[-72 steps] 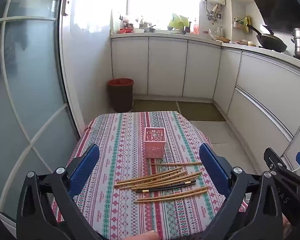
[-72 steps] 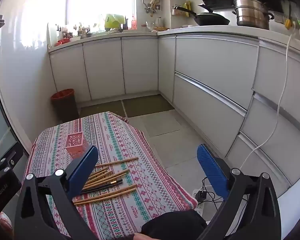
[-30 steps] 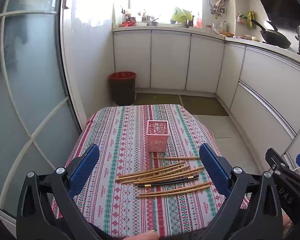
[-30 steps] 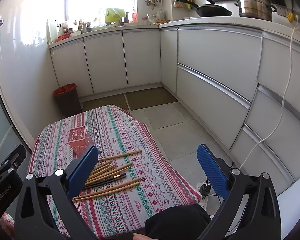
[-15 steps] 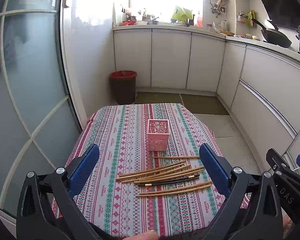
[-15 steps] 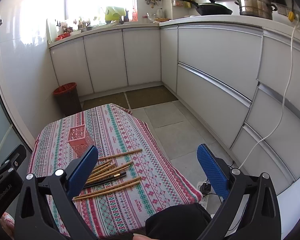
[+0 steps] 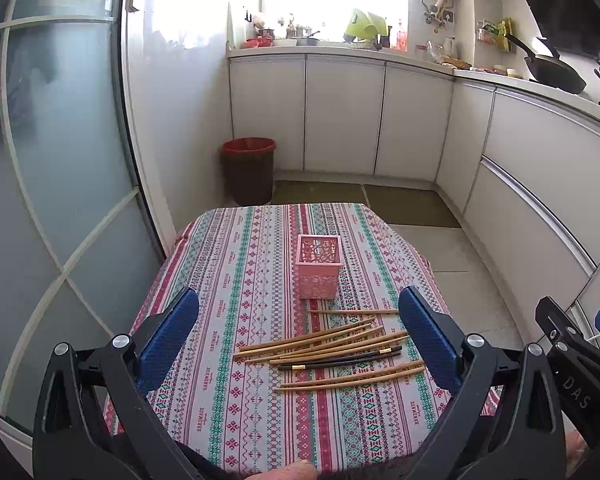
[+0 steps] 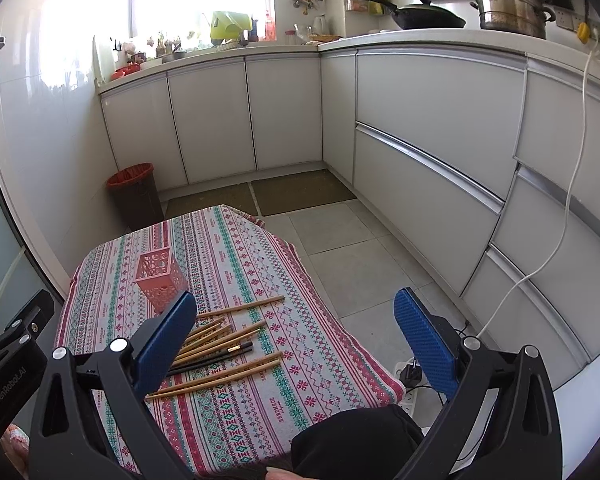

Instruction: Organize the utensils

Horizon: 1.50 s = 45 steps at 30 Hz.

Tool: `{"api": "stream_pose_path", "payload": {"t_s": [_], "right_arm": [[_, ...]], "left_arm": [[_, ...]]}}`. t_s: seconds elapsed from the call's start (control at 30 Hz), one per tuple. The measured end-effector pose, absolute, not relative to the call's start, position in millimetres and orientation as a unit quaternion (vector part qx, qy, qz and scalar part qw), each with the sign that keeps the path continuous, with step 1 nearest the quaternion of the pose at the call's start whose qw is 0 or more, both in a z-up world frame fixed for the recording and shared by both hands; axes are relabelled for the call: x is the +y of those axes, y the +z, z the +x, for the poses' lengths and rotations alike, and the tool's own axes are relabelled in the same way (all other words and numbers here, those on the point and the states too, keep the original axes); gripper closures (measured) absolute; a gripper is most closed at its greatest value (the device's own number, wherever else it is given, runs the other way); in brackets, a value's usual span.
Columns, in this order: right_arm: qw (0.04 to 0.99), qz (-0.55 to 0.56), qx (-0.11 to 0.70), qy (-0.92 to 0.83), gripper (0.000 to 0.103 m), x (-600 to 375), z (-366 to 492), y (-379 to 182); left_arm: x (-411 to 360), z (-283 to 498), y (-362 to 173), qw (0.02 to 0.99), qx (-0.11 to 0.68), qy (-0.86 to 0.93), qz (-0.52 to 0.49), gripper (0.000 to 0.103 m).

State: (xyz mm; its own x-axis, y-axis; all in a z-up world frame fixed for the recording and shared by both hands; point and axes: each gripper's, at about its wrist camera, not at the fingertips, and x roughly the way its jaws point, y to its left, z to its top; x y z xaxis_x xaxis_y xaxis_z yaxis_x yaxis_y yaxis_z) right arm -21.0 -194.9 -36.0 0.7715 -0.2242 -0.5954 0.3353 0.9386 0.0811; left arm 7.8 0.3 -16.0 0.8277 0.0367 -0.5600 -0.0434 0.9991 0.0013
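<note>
A pink lattice holder (image 7: 318, 266) stands upright on the striped tablecloth (image 7: 236, 280); it also shows in the right wrist view (image 8: 160, 278). Several wooden chopsticks (image 7: 324, 342) and a dark pair (image 7: 340, 360) lie loose on the cloth in front of it, also seen in the right wrist view (image 8: 220, 340). My left gripper (image 7: 300, 336) is open and empty, held above the near side of the table. My right gripper (image 8: 296, 336) is open and empty, over the table's right edge and the floor.
A red-rimmed bin (image 7: 249, 170) stands on the floor beyond the table. White cabinets (image 8: 432, 140) run along the back and right. A glass door (image 7: 60, 160) is at the left. A power strip with cables (image 8: 410, 376) lies on the floor at the right.
Both views have risen and pulled back slightly from the table. The chopsticks and the holder have not moved. Both grippers stay open.
</note>
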Motion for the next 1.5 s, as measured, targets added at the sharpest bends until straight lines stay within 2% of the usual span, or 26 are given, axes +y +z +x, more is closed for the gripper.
{"api": "stream_pose_path", "payload": {"t_s": [1.0, 1.23, 1.43, 1.5], "right_arm": [[0.932, 0.098, 0.315, -0.150, 0.007, -196, -18, -41], [0.910, 0.183, 0.328, -0.174, 0.007, -242, -10, -58], [0.853, 0.305, 0.370, -0.208, 0.007, -315, 11, -118], [0.837, 0.327, 0.381, -0.220, 0.007, -329, 18, -141]], "left_arm": [[1, 11, -21, 0.953, 0.303, 0.022, -0.010, 0.007], [-29, 64, -34, 0.927, 0.366, -0.065, 0.050, 0.007], [-98, 127, -71, 0.875, 0.408, -0.231, 0.122, 0.007], [-129, 153, -100, 0.842, 0.442, -0.251, 0.182, 0.007]]}}
